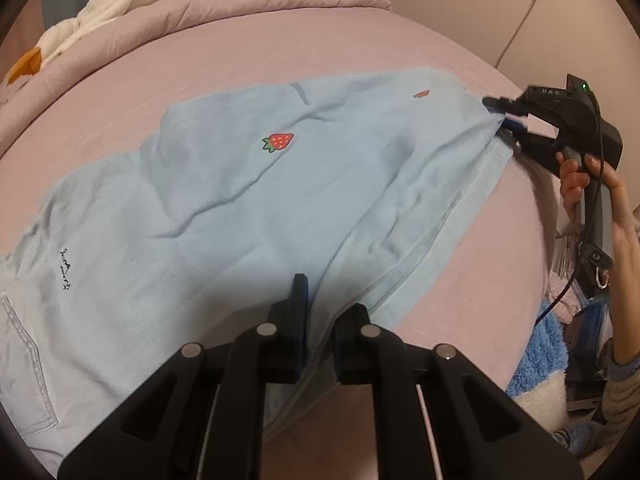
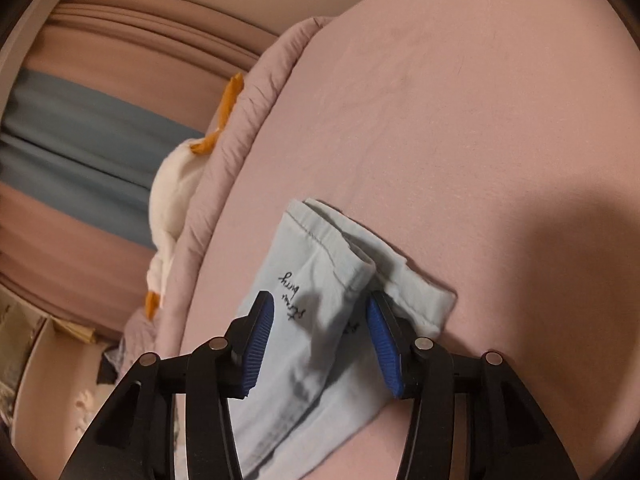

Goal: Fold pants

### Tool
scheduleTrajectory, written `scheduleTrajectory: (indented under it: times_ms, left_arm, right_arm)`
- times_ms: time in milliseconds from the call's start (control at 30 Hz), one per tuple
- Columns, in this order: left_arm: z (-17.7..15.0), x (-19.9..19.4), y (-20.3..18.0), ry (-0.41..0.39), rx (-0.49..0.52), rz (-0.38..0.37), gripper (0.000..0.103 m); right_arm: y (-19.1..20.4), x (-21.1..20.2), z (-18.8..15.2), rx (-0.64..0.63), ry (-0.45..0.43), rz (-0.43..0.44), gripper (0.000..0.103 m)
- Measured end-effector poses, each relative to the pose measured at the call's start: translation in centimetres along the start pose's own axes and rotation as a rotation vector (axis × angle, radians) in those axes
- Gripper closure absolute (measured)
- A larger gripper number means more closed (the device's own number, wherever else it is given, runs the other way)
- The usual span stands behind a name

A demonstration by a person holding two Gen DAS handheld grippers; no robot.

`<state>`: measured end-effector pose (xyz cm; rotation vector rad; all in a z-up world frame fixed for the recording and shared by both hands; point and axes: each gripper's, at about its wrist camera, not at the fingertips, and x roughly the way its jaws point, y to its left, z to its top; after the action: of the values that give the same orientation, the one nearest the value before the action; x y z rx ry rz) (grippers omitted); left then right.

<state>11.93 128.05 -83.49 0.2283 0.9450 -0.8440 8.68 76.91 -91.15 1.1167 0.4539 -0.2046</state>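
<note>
Blue pants lie folded lengthwise on the bed; our left tongs pinch them, right tongs released over the hems; next we should fold crosswise.

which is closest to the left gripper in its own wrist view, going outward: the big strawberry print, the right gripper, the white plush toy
1. Big strawberry print, mid-pants, just beyond the left gripper.
2. Right gripper, at the pants' far right end.
3. White plush toy, far upper left, on the quilt.

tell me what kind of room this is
Most likely a bedroom: the pants lie on a bed with a pink sheet, a rolled duvet runs along its far side, and a white plush toy sits beside it.
</note>
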Motion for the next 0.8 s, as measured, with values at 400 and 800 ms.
scheduleTrajectory:
  times_ms: [400, 800]
  left_arm:
    - [1.0, 0.3, -3.6, -0.024, 0.135, 0.057, 0.095]
    - [0.9, -1.0, -4.0, -0.023, 0.068, -0.009, 0.088]
  right_arm:
    - [-2.3, -2.5, -0.5, -0.037, 0.008, -0.010, 0.098]
    - [-3.0, -3.2, 0.6, -0.022, 0.020, -0.083, 0.098]
